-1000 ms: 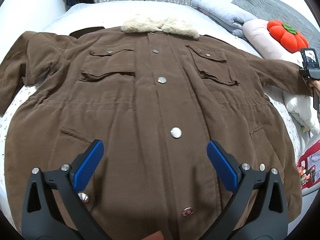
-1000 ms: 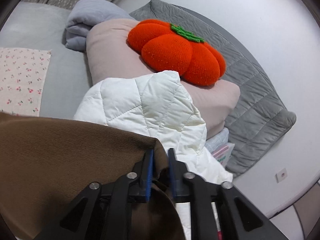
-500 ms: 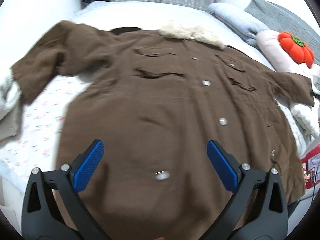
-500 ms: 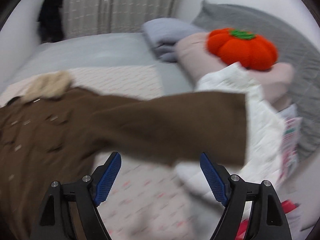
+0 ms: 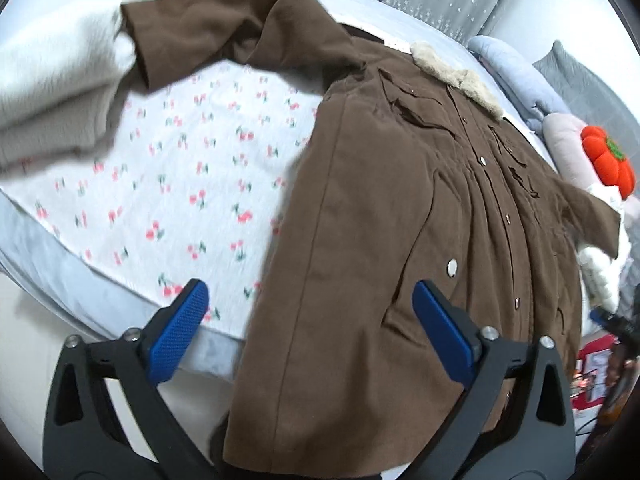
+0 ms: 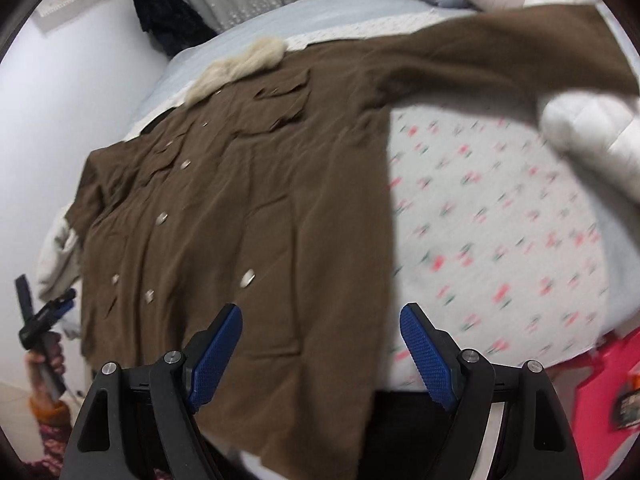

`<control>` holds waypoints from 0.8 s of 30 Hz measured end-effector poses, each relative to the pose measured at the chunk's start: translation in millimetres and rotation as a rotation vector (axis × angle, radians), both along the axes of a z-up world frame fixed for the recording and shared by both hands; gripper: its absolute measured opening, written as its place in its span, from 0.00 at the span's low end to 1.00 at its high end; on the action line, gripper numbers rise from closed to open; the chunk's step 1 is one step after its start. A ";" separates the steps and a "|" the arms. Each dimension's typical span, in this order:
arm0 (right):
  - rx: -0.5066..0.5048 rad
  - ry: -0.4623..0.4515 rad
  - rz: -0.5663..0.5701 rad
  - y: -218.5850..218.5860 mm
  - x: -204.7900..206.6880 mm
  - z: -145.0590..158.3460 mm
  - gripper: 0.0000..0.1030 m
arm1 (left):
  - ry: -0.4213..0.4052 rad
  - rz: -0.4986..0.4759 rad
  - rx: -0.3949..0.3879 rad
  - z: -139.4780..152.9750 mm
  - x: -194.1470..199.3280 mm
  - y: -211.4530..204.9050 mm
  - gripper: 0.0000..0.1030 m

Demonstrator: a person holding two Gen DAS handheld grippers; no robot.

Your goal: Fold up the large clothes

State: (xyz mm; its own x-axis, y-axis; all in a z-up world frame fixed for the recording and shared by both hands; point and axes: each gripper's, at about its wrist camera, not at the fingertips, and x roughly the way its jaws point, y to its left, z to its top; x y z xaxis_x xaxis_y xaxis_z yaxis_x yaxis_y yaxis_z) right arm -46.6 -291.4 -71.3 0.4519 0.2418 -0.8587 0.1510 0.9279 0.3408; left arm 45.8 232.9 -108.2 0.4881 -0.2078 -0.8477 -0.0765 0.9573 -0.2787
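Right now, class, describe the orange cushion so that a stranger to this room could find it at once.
Start at the bed, where the brown coat lies spread out. Past the coat's fur collar, soft bedding is heaped against the wall. The cushion sits on the pink pillow there: pumpkin-shaped, bright orange with a green top, the only vivid thing among pale neighbours.

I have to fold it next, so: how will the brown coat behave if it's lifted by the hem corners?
The brown coat looks thick and creases softly, so it is probably floppy and will sag between grips. Its length, fur collar and snaps suggest it is fairly heavy.
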 end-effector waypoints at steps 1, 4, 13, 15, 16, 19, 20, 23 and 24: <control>0.010 0.006 0.004 2.5 0.1 -5.2 0.81 | 0.011 -0.002 -0.014 -4.0 -1.1 1.4 0.91; 0.039 0.044 -0.012 4.4 3.7 -26.4 0.81 | 0.053 -0.017 -0.077 -19.1 -7.0 2.8 0.72; 0.079 0.087 -0.001 10.5 -9.4 -56.0 0.28 | 0.082 -0.039 -0.111 -26.4 -27.7 -11.2 0.16; 0.071 0.064 -0.006 9.6 -14.6 -47.5 0.09 | 0.063 -0.023 -0.121 -18.1 -31.0 -10.7 0.07; 0.067 0.045 -0.012 7.0 -17.4 -39.9 0.07 | 0.040 -0.016 -0.111 -8.5 -35.9 -11.6 0.07; -0.011 -0.039 -0.053 -6.6 -34.0 -6.1 0.06 | -0.050 0.012 -0.090 26.7 -53.0 -4.1 0.07; -0.012 -0.056 -0.075 -15.7 -38.9 1.8 0.06 | -0.065 0.023 -0.086 33.2 -55.3 -0.5 0.06; -0.031 -0.026 -0.135 -41.3 -49.3 4.6 0.06 | -0.007 0.041 -0.074 27.2 -57.3 12.4 0.06; -0.057 0.009 -0.152 -46.0 -50.6 -4.6 0.06 | 0.028 0.041 -0.065 16.9 -54.8 13.4 0.07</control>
